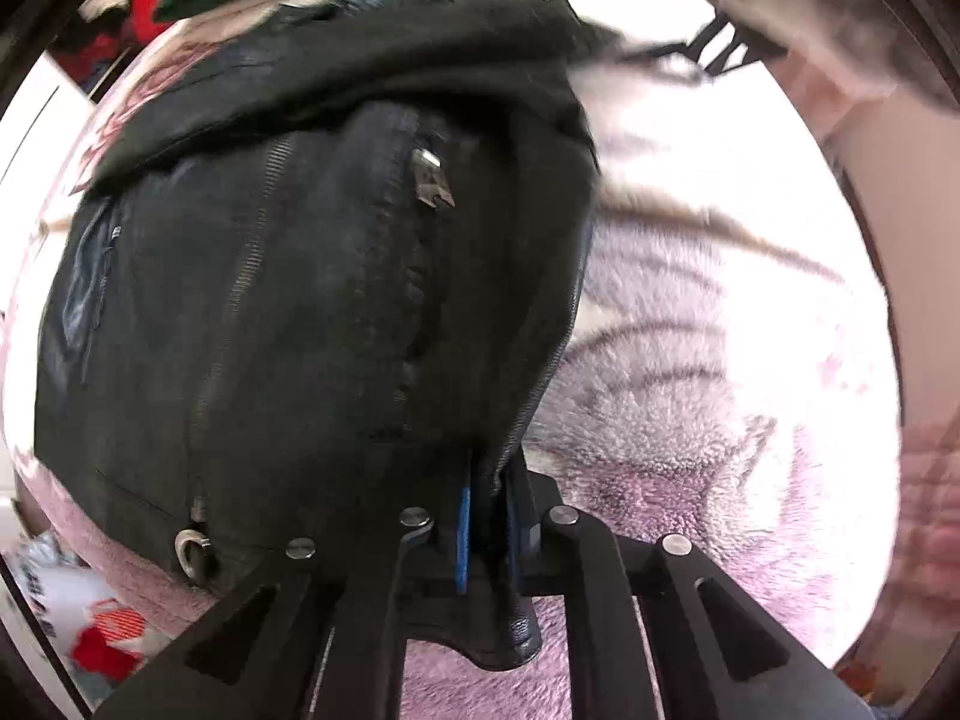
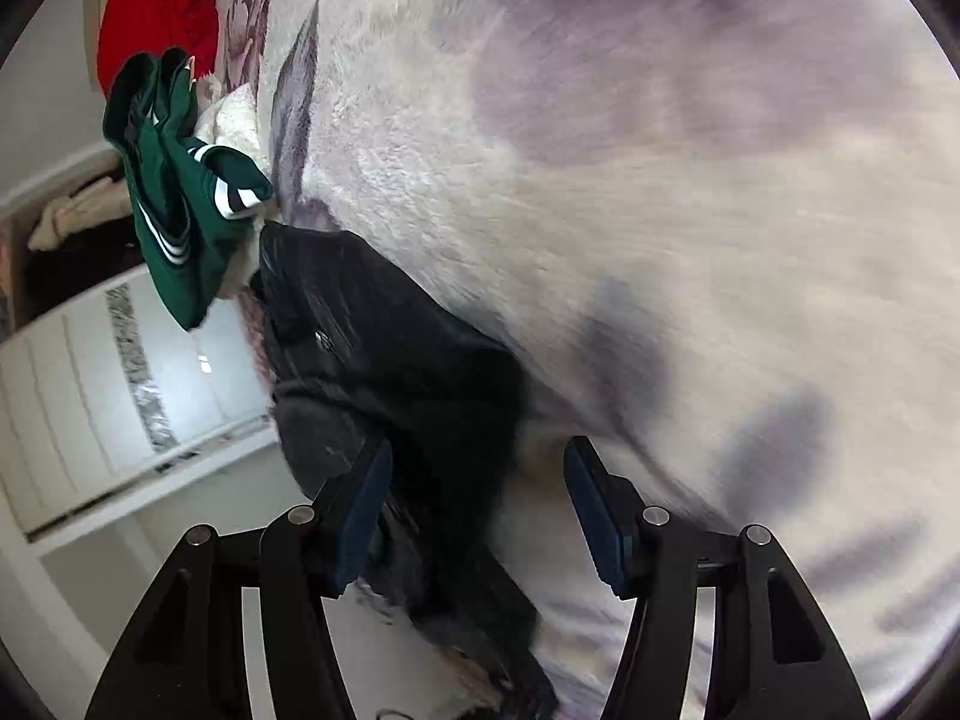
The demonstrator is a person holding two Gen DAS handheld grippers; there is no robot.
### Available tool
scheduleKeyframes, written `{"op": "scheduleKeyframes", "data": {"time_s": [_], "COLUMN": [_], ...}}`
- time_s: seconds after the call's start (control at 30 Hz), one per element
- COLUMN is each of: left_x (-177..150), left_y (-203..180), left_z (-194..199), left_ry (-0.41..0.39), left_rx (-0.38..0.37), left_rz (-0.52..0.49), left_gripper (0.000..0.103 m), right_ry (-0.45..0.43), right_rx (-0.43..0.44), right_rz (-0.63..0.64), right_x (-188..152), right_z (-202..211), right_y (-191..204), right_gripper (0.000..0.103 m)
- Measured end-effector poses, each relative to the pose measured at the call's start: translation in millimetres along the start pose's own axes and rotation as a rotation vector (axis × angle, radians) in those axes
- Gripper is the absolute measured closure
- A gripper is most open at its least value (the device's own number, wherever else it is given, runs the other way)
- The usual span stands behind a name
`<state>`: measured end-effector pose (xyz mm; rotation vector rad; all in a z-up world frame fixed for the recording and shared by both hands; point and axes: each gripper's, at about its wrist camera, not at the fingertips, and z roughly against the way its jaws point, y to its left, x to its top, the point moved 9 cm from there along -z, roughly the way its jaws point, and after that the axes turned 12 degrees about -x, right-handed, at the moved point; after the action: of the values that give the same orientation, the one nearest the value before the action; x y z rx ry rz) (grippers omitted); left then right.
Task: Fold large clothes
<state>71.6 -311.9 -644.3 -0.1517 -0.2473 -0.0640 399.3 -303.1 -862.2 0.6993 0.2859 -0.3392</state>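
We have the black jacket (image 1: 312, 312) lying on the pale fleecy blanket (image 1: 690, 420) that covers the bed, and our left gripper (image 1: 489, 540) is clamped on its hem edge, a fold of the dark, leather-like material pinched between the blue pads (image 1: 462, 546). Our right gripper (image 2: 480, 510) stands with its jaws apart and nothing pressed between them; the dark cloth runs under and past its left finger, but we cannot tell whether that finger touches it. We judge the fold to be under way and unfinished: the jacket is bunched into a thick, rumpled mass with its zip (image 1: 252, 276) and a hanging zip pull (image 1: 432, 183) exposed, not yet a flat, squared bundle, so smoothing and at least one more fold seem to be left. The left wrist view gives us the jacket close up, its pocket, a metal ring (image 1: 192, 549) at the corner, and the grip itself. The right wrist view shows what the other barely catches: the green garment with white stripes (image 2: 186, 204) and the red garment (image 2: 156, 6) heaped just beyond the jacket, apparently unfolded, with white cupboard doors (image 2: 120, 396) past the bed's edge.
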Motion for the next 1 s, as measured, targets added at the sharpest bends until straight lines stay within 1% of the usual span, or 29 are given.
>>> {"op": "scheduleKeyframes", "data": {"time_s": [0.03,0.07,0.1,0.13,0.2,0.27,0.33,0.4,0.47,0.5,0.53,0.57,0.6,0.63,0.67,0.73,0.77,0.8,0.83,0.9,0.93,1.0], "left_x": [1.8,4.7,7.7,7.9,13.0,18.7,24.9,31.0,32.3,32.2,32.4,31.8,32.4,29.8,22.8,19.1,20.9,22.0,18.7,10.6,8.9,8.0], "left_y": [3.7,10.8,16.7,17.5,31.3,50.4,70.4,94.4,121.2,141.0,157.5,177.8,194.6,219.3,227.5,263.0,281.0,294.2,313.4,341.5,354.9,373.8], "left_z": [11.7,19.2,28.8,40.8,64.6,87.7,110.4,129.0,144.8,149.7,153.3,157.2,157.8,158.3,159.1,152.5,143.8,136.2,126.9,109.2,96.7,79.3], "left_ry": [-0.024,-0.034,-0.047,-0.064,-0.098,-0.134,-0.171,-0.207,-0.233,-0.245,-0.253,-0.262,-0.274,-0.283,-0.285,-0.291,-0.282,-0.277,-0.264,-0.231,-0.216,-0.2], "left_rx": [-0.001,-0.003,-0.002,-0.013,-0.029,-0.063,-0.095,-0.121,-0.157,-0.176,-0.194,-0.214,-0.224,-0.241,-0.251,-0.267,-0.288,-0.296,-0.319,-0.356,-0.387,-0.418], "left_rz": [-0.004,-0.006,-0.006,0.003,0.029,0.081,0.149,0.208,0.276,0.316,0.355,0.394,0.43,0.473,0.495,0.556,0.582,0.608,0.635,0.678,0.696,0.699], "left_gripper": [0.097,0.098,0.098,0.098,0.098,0.098,0.098,0.098,0.098,0.098,0.098,0.098,0.098,0.098,0.098,0.098,0.098,0.098,0.098,0.098,0.098,0.098], "right_ry": [0.013,0.012,0.008,-0.007,-0.036,-0.068,-0.09,-0.112,-0.125,-0.128,-0.133,-0.133,-0.136,-0.134,-0.127,-0.131,-0.12,-0.124,-0.124,-0.121,-0.119,-0.122], "right_rx": [0.012,0.018,0.007,-0.029,-0.063,-0.084,-0.105,-0.143,-0.173,-0.182,-0.197,-0.212,-0.234,-0.251,-0.274,-0.342,-0.379,-0.422,-0.474,-0.567,-0.616,-0.684], "right_rz": [-0.008,-0.014,-0.016,-0.014,-0.01,0.02,0.077,0.169,0.241,0.269,0.304,0.334,0.367,0.385,0.41,0.465,0.49,0.514,0.529,0.544,0.549,0.545], "right_x": [1.7,2.0,1.5,0.5,-5.6,-15.7,-27.6,-42.4,-53.0,-56.7,-61.1,-63.5,-66.3,-68.6,-71.5,-74.8,-76.5,-76.4,-74.9,-72.9,-70.6,-66.0], "right_z": [-9.7,-17.3,-21.8,-23.9,-18.5,-2.0,16.3,30.7,32.0,29.4,20.5,11.8,0.0,-16.3,-37.0,-80.6,-108.0,-130.0,-159.4,-200.9,-220.5,-243.0], "right_y": [3.8,8.2,12.1,15.5,28.6,51.7,83.3,130.6,179.6,202.1,236.1,258.5,282.2,307.2,332.0,373.4,392.9,407.2,422.1,434.8,436.3,433.7], "right_gripper": [0.045,0.053,0.082,0.09,0.095,0.096,0.097,0.097,0.097,0.097,0.097,0.097,0.097,0.097,0.097,0.097,0.098,0.098,0.098,0.098,0.098,0.098]}}
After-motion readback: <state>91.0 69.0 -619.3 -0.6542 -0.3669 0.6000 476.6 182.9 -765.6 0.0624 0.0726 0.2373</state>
